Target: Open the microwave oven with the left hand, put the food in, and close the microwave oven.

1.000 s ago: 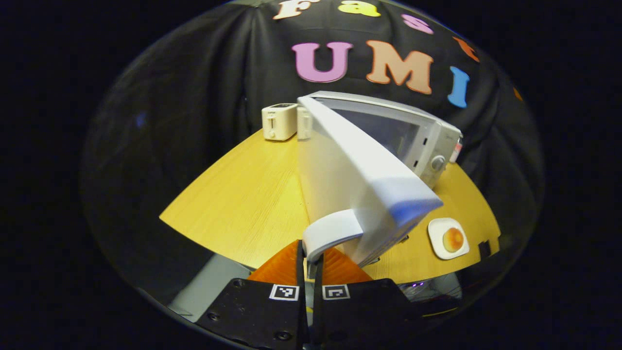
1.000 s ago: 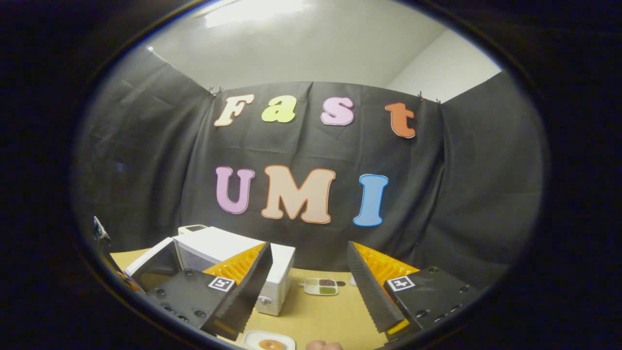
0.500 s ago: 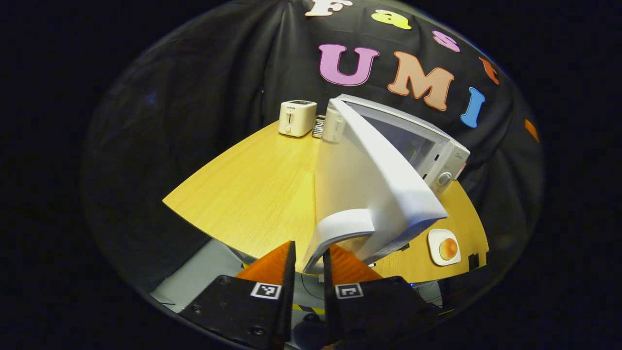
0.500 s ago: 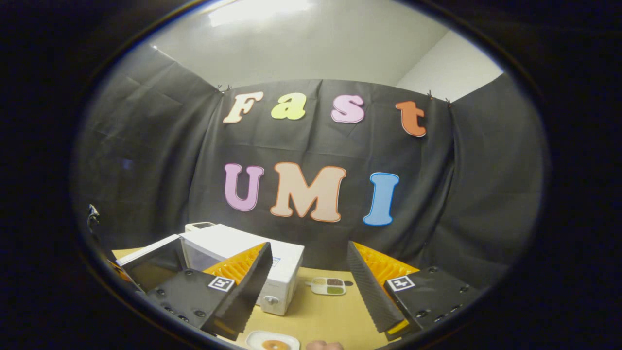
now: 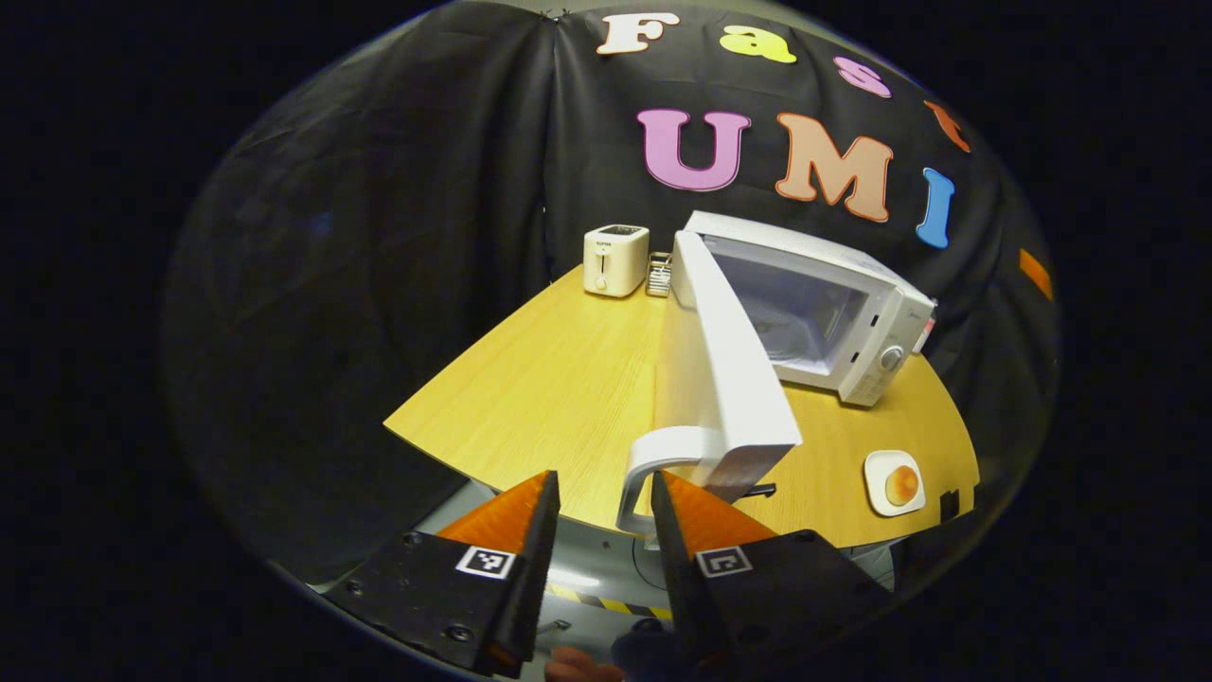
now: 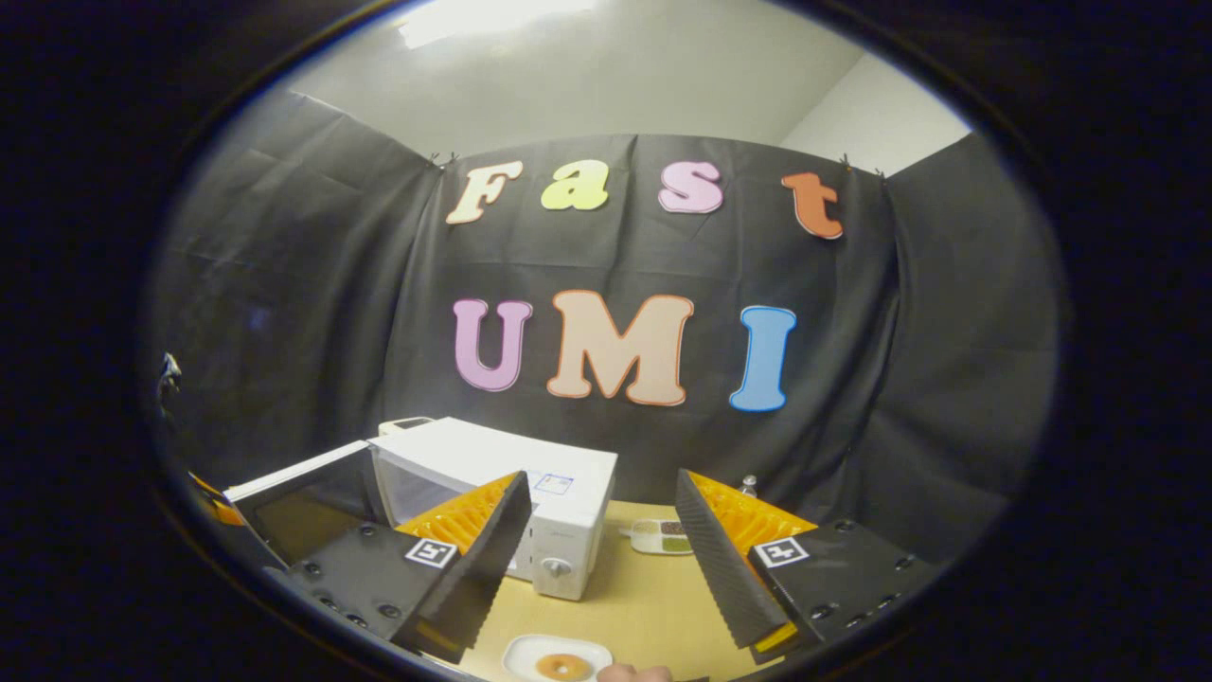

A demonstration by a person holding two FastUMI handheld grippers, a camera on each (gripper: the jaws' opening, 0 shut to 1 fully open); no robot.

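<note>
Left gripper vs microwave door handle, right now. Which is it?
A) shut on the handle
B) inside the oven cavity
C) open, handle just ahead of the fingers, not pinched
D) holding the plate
C: in the left gripper view the left gripper stands open, the door handle free just beyond the fingertips, and the microwave door swung wide.

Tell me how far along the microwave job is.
Done: the white microwave's door stands wide open, its cavity showing. In hand: nothing; the left gripper is open, its fingers on either side of the curved white door handle but not closed on it. The right gripper is open and empty. Left: the round bun on the small white plate must go inside, then the door closed.
</note>
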